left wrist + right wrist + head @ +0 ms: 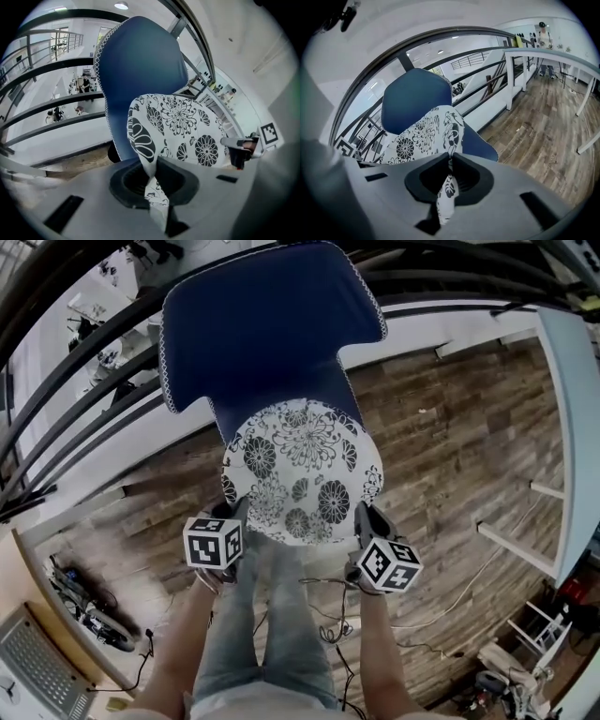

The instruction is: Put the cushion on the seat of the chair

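Observation:
A round white cushion (302,470) with black flower print lies over the seat of a blue chair (267,329). My left gripper (236,519) is shut on the cushion's near left edge. My right gripper (361,521) is shut on its near right edge. In the left gripper view the cushion (180,129) rises from between the jaws in front of the blue chair back (140,70). Cushion fabric (423,136) is also pinched between the jaws in the right gripper view, with the chair (415,103) behind it.
A dark metal railing (75,362) runs behind the chair, with a lower floor beyond it. Wooden floor (450,437) spreads to the right, with white table legs (511,545) and cables (441,601) on it. The person's legs (272,624) stand just before the chair.

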The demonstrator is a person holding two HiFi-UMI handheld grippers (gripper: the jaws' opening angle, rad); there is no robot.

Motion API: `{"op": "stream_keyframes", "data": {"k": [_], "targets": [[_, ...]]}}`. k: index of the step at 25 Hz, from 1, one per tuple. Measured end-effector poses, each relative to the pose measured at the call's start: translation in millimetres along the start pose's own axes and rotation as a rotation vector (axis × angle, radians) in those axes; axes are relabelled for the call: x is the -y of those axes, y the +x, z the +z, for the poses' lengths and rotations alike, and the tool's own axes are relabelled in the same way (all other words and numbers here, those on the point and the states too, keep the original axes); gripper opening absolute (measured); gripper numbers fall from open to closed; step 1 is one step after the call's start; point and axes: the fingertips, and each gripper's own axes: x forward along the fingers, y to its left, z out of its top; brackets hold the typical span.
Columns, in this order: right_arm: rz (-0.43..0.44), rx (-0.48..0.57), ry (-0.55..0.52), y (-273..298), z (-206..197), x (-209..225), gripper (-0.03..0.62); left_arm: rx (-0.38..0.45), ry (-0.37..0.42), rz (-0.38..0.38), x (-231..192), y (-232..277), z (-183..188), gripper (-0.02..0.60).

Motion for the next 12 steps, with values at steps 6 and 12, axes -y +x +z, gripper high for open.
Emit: {"op": "stream_keyframes", "data": {"k": [6,12], "targets": [[0.013,0.016,0.039,7.1,7.5,1.9,0.025,0.014,-0.017,0.018,-1.8,-1.5,0.0,0.026],[0.033,-0.018,0.023,59.3,28.8,6.1,0.025,0.014,-0.058,0.036,-29.2,37.3,24.5,0.025]]}}
